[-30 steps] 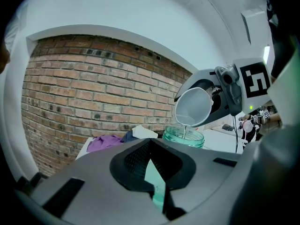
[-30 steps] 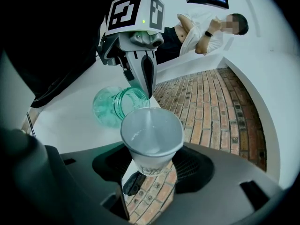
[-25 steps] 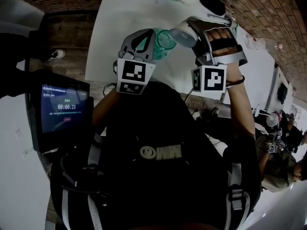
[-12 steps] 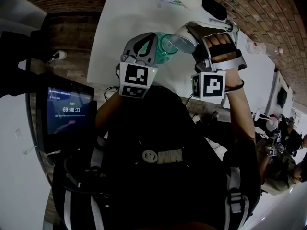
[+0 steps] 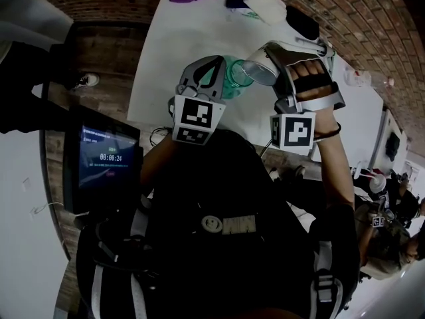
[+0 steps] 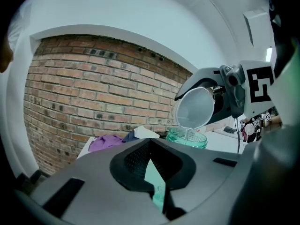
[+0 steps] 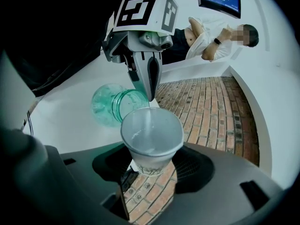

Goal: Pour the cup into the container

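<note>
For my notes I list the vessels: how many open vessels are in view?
2: the cup gripped in the right tongs, tipped over the green jar in the left tongs. More may be hidden.

Pale cup [image 7: 151, 134] tilted, pouring thin stream, over open green container [image 6: 187, 137]
</note>
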A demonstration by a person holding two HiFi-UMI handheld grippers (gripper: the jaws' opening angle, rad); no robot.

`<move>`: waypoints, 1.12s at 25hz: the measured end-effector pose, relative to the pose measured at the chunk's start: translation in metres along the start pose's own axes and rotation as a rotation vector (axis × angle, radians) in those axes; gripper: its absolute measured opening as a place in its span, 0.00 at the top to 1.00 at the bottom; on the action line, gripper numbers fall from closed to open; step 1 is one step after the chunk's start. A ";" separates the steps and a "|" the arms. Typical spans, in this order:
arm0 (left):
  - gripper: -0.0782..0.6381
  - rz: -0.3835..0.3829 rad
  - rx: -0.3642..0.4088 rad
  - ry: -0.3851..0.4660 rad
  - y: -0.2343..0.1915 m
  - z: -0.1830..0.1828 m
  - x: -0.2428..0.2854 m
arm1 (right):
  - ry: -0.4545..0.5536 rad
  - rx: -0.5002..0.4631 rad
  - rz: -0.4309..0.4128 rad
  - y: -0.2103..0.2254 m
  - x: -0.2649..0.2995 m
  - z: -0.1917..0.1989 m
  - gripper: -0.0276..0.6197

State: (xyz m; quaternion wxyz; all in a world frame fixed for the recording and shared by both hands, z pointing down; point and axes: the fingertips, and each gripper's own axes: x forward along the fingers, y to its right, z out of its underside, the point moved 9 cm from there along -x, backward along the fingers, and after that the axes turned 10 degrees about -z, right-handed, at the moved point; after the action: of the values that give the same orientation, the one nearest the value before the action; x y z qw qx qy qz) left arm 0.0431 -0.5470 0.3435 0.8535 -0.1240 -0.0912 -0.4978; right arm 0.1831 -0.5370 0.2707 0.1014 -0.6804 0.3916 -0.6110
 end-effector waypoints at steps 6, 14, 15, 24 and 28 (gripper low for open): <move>0.90 0.005 0.002 0.005 0.000 -0.001 0.003 | -0.008 -0.011 0.004 0.000 0.002 0.000 0.54; 0.90 0.004 0.006 0.005 -0.001 -0.002 0.001 | -0.016 -0.029 0.020 0.001 0.001 -0.002 0.54; 0.90 0.005 0.006 0.004 -0.001 -0.002 0.000 | -0.020 -0.035 0.024 0.001 0.001 -0.002 0.54; 0.90 0.012 0.009 0.003 0.000 -0.002 0.001 | -0.051 -0.079 0.040 0.001 0.000 -0.001 0.54; 0.90 0.016 0.010 0.006 0.001 -0.003 0.001 | -0.059 -0.101 0.042 0.000 -0.001 -0.002 0.54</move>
State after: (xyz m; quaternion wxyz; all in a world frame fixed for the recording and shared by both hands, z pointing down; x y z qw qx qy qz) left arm 0.0440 -0.5482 0.3408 0.8583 -0.1189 -0.0904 -0.4908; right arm 0.1815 -0.5360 0.2702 0.0914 -0.6939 0.4330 -0.5681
